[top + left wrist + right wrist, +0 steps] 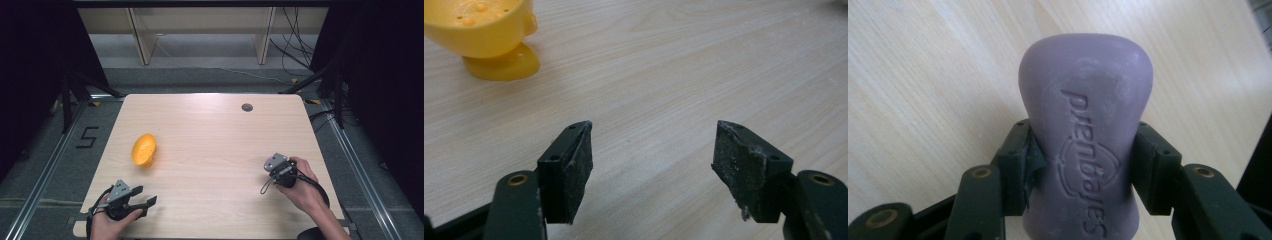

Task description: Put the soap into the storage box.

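A yellow soap dish with small holes stands on the left part of the wooden table; in the left gripper view the soap dish sits at the upper left on its foot. My left gripper rests near the table's front left edge, open, with nothing between its jaws. My right gripper is at the front right, held low over the table. It is shut on a purple soap bar with embossed lettering, clamped at its narrow waist.
A small dark round grommet is set in the table near its far edge. Beyond the table lie a grey floor, shelf legs and loose cables. Dark stands flank both sides.
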Motion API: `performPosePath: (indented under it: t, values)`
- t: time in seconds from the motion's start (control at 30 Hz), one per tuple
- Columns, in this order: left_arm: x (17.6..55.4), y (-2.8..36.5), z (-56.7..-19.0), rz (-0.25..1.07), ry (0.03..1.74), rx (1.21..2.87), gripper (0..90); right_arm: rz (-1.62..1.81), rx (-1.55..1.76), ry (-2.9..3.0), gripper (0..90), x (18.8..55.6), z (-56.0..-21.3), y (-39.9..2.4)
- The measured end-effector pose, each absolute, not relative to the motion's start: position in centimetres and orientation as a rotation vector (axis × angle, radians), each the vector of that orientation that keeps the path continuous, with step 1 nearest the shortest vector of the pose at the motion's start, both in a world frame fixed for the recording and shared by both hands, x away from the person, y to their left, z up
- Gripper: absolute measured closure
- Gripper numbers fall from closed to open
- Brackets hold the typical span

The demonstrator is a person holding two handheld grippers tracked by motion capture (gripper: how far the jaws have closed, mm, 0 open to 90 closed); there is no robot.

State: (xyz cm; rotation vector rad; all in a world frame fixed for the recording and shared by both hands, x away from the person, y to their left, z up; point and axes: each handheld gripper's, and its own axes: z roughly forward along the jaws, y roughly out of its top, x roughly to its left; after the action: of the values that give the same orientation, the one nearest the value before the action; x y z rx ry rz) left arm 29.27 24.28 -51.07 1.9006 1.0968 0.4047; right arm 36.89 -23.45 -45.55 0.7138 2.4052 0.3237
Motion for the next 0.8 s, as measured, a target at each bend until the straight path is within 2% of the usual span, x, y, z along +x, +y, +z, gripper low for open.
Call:
performPosePath:
  t: [0.8]
  values:
    - [29.3, 24.2, -50.9, 0.381, 1.117, 1.862, 31.7, 0.386, 0.451, 2.3, 50.2, 32.9, -44.2, -20.2]
